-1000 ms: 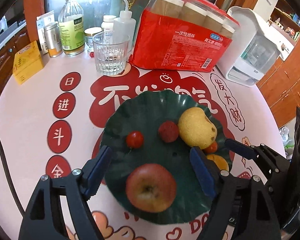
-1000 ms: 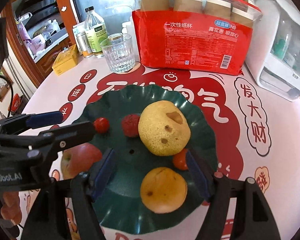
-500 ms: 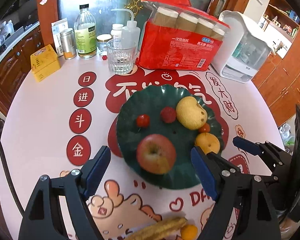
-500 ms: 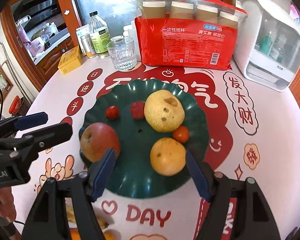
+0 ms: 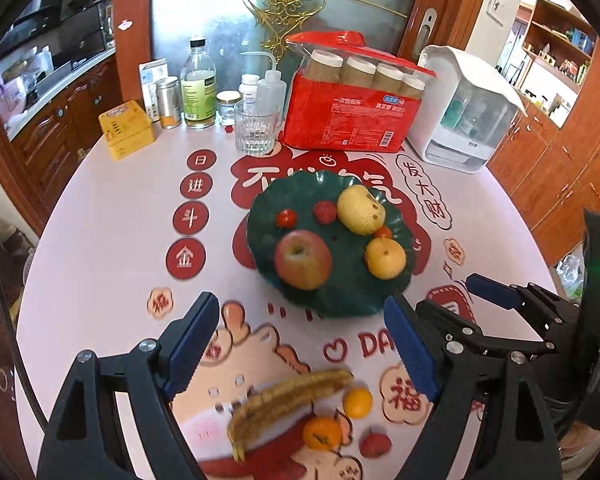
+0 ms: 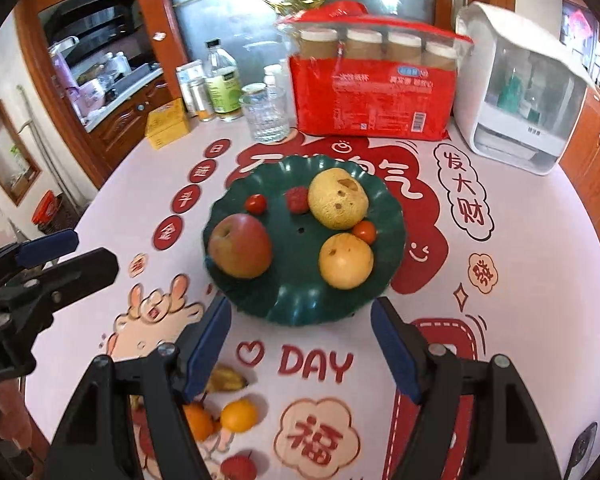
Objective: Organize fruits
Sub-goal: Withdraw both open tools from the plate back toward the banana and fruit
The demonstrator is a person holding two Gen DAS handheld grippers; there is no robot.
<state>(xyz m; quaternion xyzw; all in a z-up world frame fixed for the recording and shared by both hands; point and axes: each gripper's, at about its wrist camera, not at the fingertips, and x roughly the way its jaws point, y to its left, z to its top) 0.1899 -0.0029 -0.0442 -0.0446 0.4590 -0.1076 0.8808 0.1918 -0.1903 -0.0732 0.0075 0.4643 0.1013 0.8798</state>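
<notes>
we see a round white table (image 5: 100, 208) covered with a cloth printed in red characters and cartoon figures. at its centre rests a dark green scalloped plastic plate (image 5: 342, 300). on the plate: a red-yellow apple (image 5: 303, 259) at 7 o'clock, a round orange-yellow fruit (image 5: 385, 258) at 4 o'clock, a large rough yellow pear (image 5: 360, 209) at 1 o'clock, a small red cherry tomato (image 5: 286, 218) at 10 o'clock, a red bumpy berry (image 5: 325, 212) at 12 o'clock.

along the table's far edge, 10 to 2 o'clock, stand a yellow tin box (image 5: 126, 130), a clear ribbed drinking glass (image 5: 257, 131), a red pack of paper cups (image 5: 350, 114) and a white countertop appliance (image 5: 466, 110). brown wooden cabinets line both sides of the room.

off the plate at 6 o'clock lie a spotted yellow banana (image 5: 288, 398), two small oranges (image 5: 322, 432) and a small red fruit (image 5: 375, 445).

the left gripper (image 5: 300, 346) stands spread wide, jaws having just opened further, nothing between them. the right gripper (image 6: 300, 348) is also spread, empty.

the banana is blurred in the left wrist view and mostly hidden behind a finger in the right. a second cherry tomato (image 6: 365, 232) is partly hidden between the pear and the round fruit.
</notes>
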